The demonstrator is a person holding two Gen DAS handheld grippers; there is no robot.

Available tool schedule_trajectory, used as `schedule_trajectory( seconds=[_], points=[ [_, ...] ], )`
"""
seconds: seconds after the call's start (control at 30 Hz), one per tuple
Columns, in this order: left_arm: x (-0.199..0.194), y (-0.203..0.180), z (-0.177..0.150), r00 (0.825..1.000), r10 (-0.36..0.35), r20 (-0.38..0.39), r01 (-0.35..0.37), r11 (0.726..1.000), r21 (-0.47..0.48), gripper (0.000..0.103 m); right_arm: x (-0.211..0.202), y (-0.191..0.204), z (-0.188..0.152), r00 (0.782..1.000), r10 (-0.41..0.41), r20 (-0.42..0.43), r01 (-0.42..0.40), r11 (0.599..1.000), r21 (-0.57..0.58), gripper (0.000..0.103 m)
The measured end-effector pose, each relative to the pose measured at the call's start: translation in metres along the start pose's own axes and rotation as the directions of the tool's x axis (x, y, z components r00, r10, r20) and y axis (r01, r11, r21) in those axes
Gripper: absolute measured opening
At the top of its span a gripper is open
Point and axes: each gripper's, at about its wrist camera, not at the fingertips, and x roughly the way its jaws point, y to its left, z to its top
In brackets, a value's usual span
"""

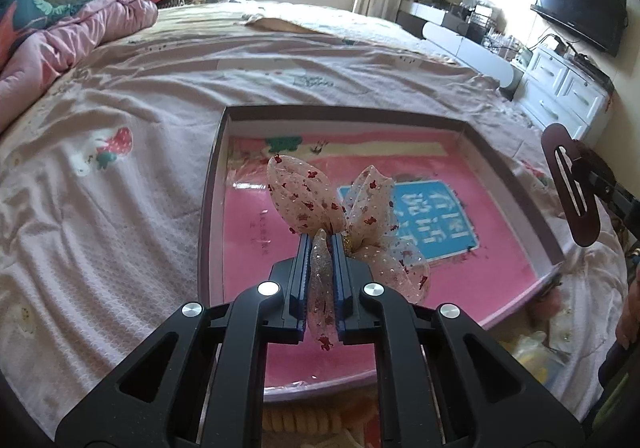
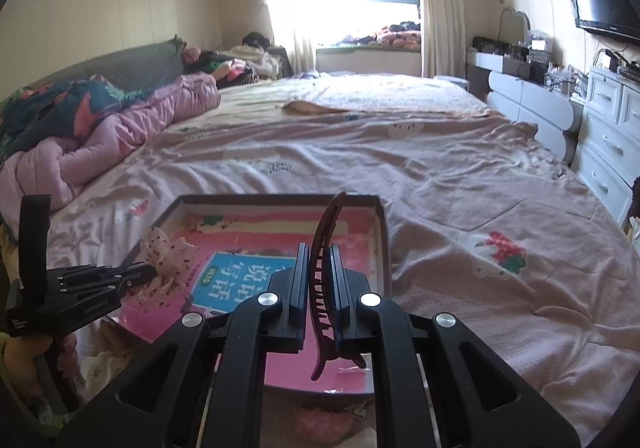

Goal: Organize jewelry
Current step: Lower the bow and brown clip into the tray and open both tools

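Box (image 1: 224, 184) lies directly ahead and below both claws: left gripper (image 1: 323, 244) clamped on mesh bow (image 1: 340, 204), right gripper (image 2: 319, 254) clamped on upright hair clip (image 2: 325, 248).

Left gripper (image 1: 322, 244) jaws clamped on mesh bow (image 1: 348, 216) above pink-lined tray (image 1: 210, 184) on bed (image 1: 120, 96).

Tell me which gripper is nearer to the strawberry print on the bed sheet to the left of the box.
Left. The left gripper holds the bow over the box's left half, closer to that strawberry print. The right gripper holds the hair clip near the box's right side.
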Motion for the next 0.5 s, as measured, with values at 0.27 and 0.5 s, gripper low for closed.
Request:
schedule_trajectory(
  seconds=[0.27,0.5],
  points=[
    [0.01,0.006,-0.001,0.999,0.013,-0.032,-0.013,1.0,-0.009,0.007,0.042,-0.003,-0.005,0.996,-0.003,-0.089,0.004,1.0,0.004,0.01],
    [0.003,0.006,0.0,1.0,0.015,-0.023,-0.015,1.0,-0.01,0.022,0.06,-0.008,-0.017,0.99,-0.019,-0.141,0.021,1.0,0.017,0.01]
  ],
)
